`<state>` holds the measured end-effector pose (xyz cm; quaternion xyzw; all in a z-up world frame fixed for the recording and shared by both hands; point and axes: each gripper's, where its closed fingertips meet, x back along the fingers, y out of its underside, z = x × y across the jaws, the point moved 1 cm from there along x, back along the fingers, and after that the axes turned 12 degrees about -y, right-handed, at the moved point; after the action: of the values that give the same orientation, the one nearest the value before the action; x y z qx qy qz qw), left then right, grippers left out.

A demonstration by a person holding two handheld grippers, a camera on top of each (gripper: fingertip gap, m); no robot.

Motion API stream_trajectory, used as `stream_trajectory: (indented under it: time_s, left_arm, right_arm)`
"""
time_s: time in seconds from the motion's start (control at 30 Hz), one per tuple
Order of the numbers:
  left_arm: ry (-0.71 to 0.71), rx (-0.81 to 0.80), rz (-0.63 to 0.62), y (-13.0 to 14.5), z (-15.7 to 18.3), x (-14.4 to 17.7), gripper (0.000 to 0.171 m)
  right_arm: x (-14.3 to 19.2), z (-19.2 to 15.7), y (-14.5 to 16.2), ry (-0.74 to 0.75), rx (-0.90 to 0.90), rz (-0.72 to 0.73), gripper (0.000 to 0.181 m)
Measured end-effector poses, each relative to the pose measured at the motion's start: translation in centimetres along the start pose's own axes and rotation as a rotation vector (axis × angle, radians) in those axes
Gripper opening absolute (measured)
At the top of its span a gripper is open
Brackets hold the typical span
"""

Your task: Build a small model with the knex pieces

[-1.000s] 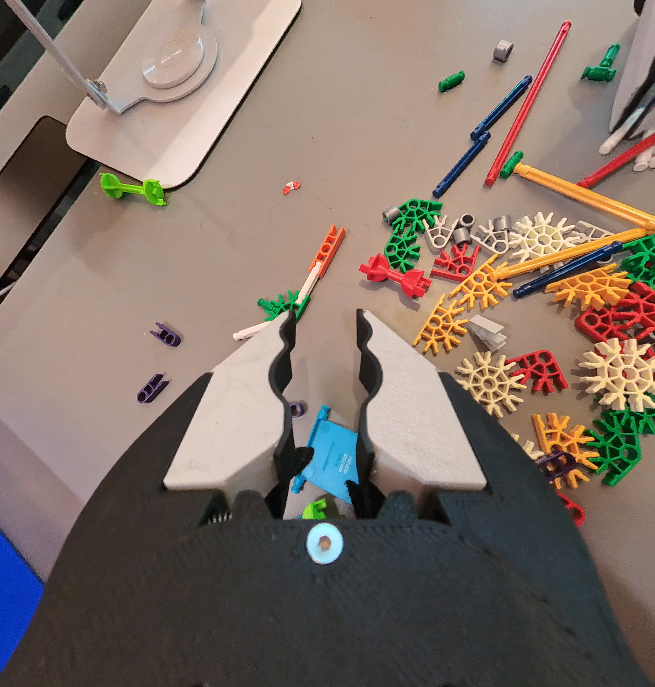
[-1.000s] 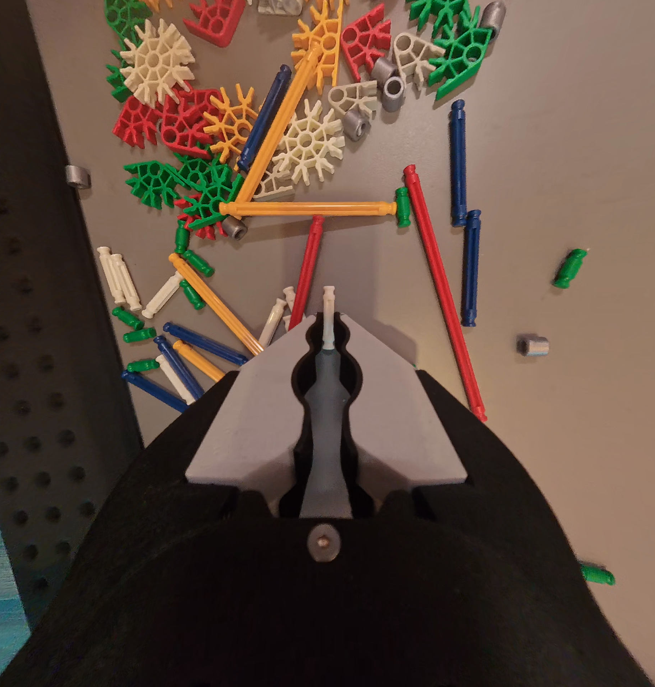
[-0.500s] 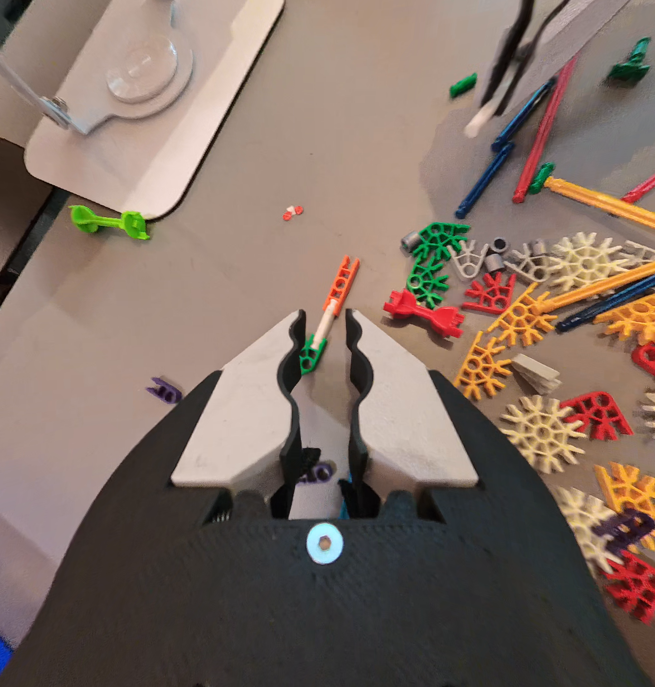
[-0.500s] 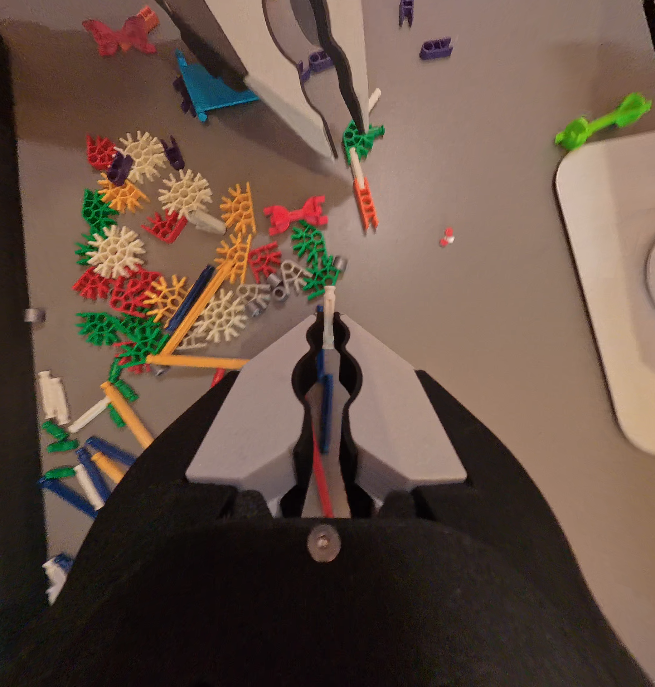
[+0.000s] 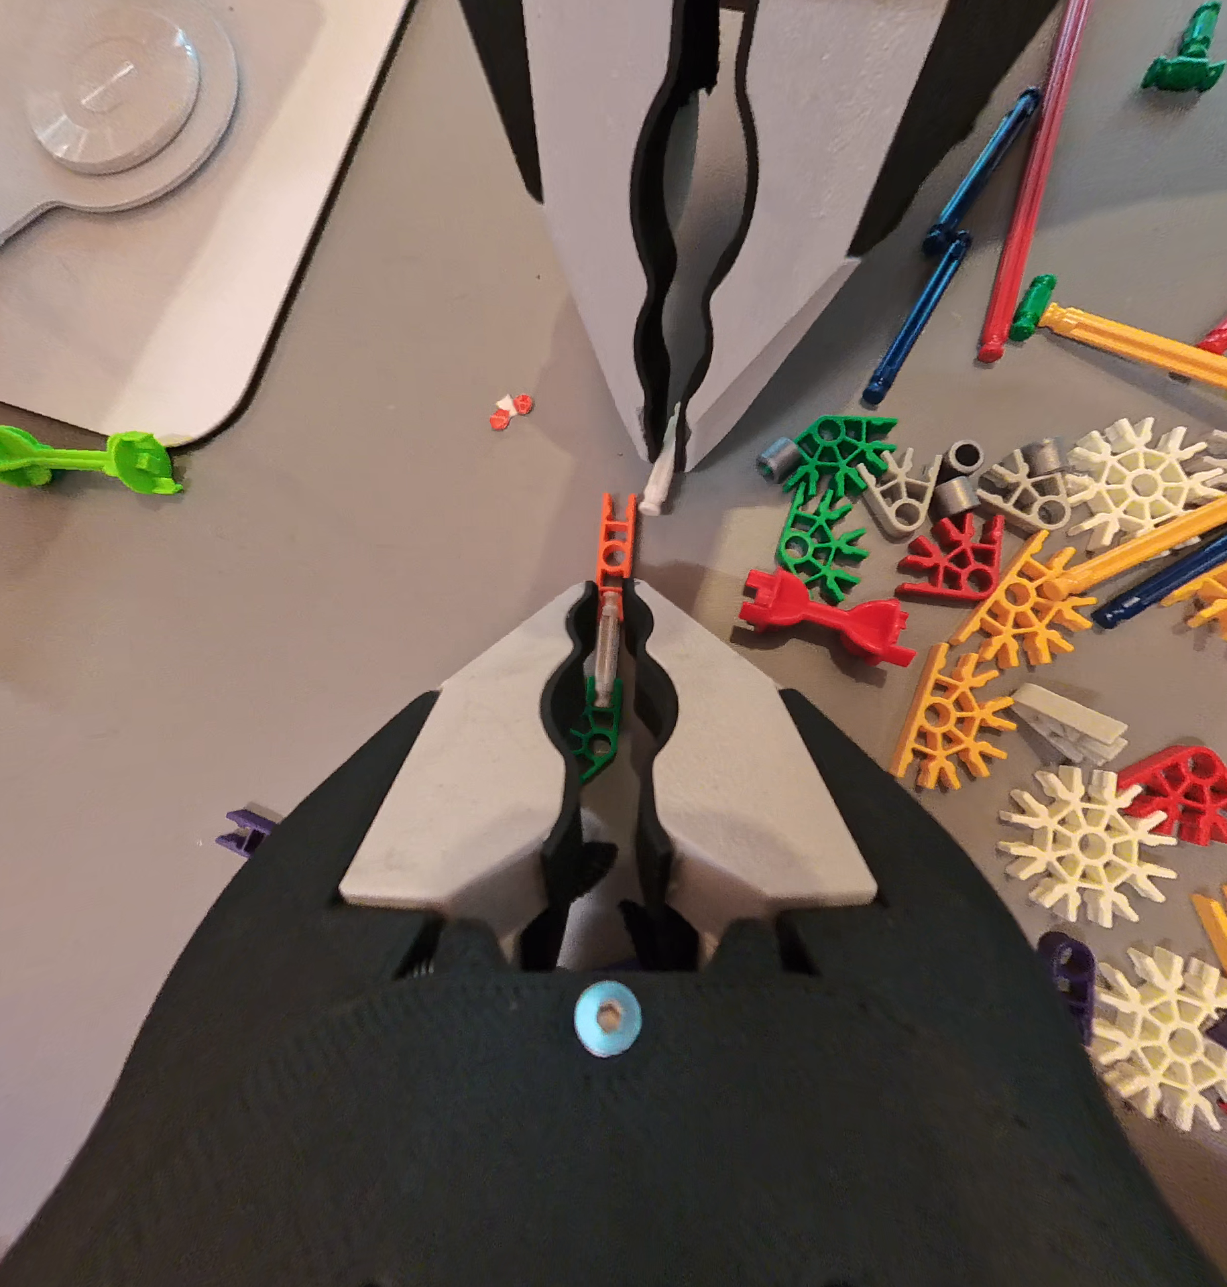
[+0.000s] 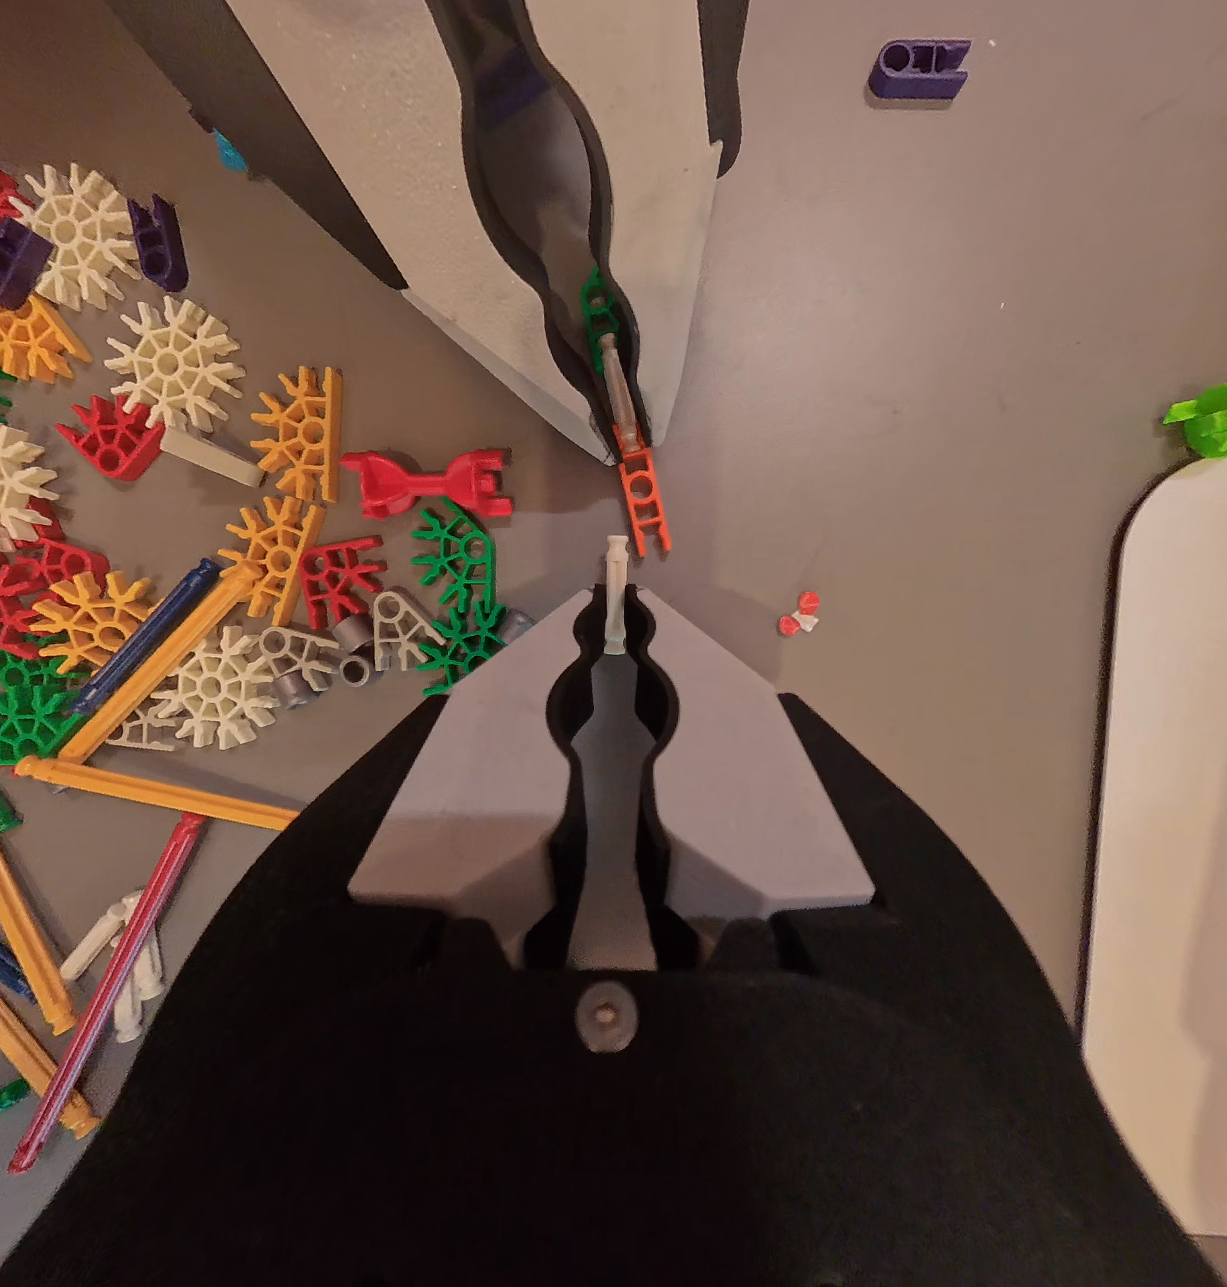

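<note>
My left gripper [image 5: 609, 593] is shut on a small assembly: a green connector [image 5: 597, 731], a short pale rod [image 5: 607, 648] and an orange connector [image 5: 616, 543] that sticks out past the tips. My right gripper [image 6: 614, 592] is shut on a short white rod [image 6: 616, 567], whose end pokes out forward. The two grippers face each other tip to tip. The white rod's end [image 5: 656, 487] lies just beside the free end of the orange connector [image 6: 642, 501], a small gap apart. The left gripper [image 6: 628, 446] also shows in the right wrist view, the right gripper [image 5: 663, 453] in the left wrist view.
A pile of red, yellow, green, white and grey connectors [image 5: 1015, 613] and long rods [image 5: 1022, 174] lies on the grey table to the left gripper's right. A white base plate [image 5: 179, 244], a lime green piece [image 5: 67, 459], a small red bit [image 5: 510, 412] and a purple clip [image 6: 921, 66] lie around. Left and right tips are no more than a few centimetres apart. My right gripper's tips are some 5 cm from the small red bit [image 5: 510, 412]. Seen from the right wrist view [image 6: 798, 612] as well.
My left gripper moved forward and closed on the green-rod-orange assembly. My right gripper carried the white rod from the rod pile over to face the orange connector.
</note>
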<state>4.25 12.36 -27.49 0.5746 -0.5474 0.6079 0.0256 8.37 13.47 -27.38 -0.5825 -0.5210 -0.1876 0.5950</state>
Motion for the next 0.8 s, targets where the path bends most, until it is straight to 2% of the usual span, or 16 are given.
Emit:
stream_trajectory:
  time_s: [0.2,0.37,0.67,0.8]
  left_arm:
    - [0.060,-0.018,-0.008,-0.1,0.0,-0.1,0.004]
    - [0.104,-0.037,-0.005,-0.2,0.1,-0.2,0.003]
    - [0.148,-0.048,0.004,-0.3,0.1,-0.3,0.004]
    - [0.152,-0.052,0.002,-0.3,0.1,-0.3,0.004]
  right_arm:
    - [0.8,1.0,-0.4,0.007,0.054,-0.024,0.002]
    - [0.4,1.0,-0.2,-0.043,0.113,-0.089,0.003]
    - [0.0,1.1,0.1,-0.076,0.098,-0.088,0.003]
    - [0.2,1.0,0.2,-0.084,0.080,-0.070,0.013]
